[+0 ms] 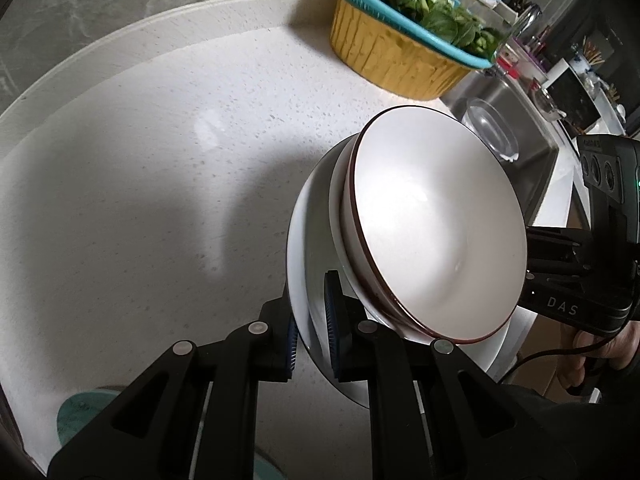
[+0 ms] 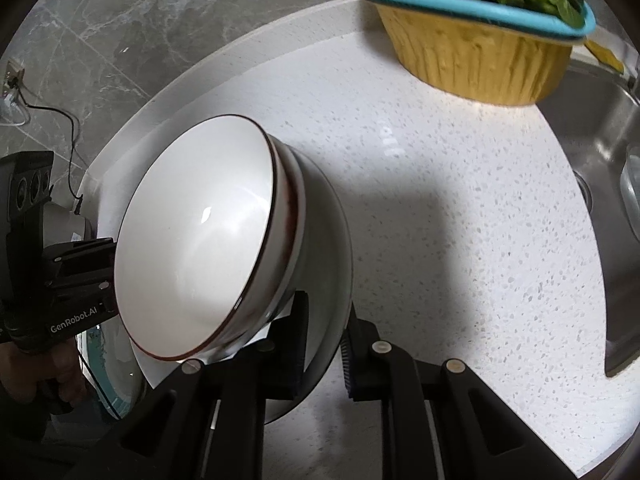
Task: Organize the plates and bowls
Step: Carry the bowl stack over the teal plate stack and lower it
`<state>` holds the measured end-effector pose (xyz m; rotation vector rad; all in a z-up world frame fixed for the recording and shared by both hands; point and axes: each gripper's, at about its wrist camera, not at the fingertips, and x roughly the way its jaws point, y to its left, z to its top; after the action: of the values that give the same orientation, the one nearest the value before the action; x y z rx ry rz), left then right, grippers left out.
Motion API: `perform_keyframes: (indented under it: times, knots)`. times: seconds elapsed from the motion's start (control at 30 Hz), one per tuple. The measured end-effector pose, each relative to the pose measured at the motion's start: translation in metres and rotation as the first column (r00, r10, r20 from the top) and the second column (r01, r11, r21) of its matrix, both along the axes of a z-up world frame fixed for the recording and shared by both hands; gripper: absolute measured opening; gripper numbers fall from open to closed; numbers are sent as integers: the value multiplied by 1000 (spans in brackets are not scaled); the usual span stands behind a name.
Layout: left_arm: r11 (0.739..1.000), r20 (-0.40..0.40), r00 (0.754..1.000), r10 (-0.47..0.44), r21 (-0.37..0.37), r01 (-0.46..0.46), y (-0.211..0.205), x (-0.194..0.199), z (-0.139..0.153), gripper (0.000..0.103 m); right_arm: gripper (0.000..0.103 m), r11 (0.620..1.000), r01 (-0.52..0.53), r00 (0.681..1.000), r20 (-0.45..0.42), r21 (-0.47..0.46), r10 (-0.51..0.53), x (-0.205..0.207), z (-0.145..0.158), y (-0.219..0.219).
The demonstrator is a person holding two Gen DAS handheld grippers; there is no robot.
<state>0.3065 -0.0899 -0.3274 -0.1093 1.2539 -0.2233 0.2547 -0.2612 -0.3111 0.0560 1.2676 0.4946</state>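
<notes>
Left gripper [image 1: 312, 334] and right gripper [image 2: 322, 350] each clenched on round glossy white plate [image 1: 304, 240] rim; 2 stacked bowls [image 1: 436, 232] atop.

Two nested bowls [image 1: 436, 232] sit on a plate [image 1: 316, 248] between the left gripper [image 1: 312, 332] and right gripper [image 2: 320, 348]; a basket of greens [image 1: 404, 40] stands beyond, beside the sink [image 1: 516, 120].

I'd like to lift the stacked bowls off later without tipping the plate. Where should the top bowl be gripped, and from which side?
Grip the top bowl by its brown rim, one pad inside and one outside, on the side away from the two hand-held grippers. The rim is thin and stands clear of the bowl beneath, while the plate edges are already clamped.
</notes>
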Motion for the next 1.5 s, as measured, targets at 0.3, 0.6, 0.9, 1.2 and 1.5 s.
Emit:
perform_keyframes:
  times: [0.3, 0.6, 0.9, 1.2, 1.5]
  knots:
    - [998, 31, 998, 55, -7, -55, 32, -27, 36, 10, 17, 998, -68, 997, 39, 4, 68, -13, 33, 26]
    - [993, 53, 991, 120, -1, -120, 76, -70, 71, 10, 17, 989, -149, 987, 58, 8, 148, -30, 58, 68]
    - [979, 77, 976, 201, 4, -202, 127, -114, 102, 10, 17, 966, -258, 963, 82, 12, 256, -45, 79, 118]
    - [955, 70, 952, 297, -5, -298, 179, -165, 108, 10, 17, 930, -368, 928, 76, 16, 365, -59, 83, 167]
    - [933, 47, 932, 359, -11, -359, 219, -212, 92, 10, 17, 900, -435, 900, 45, 14, 434, -76, 73, 203]
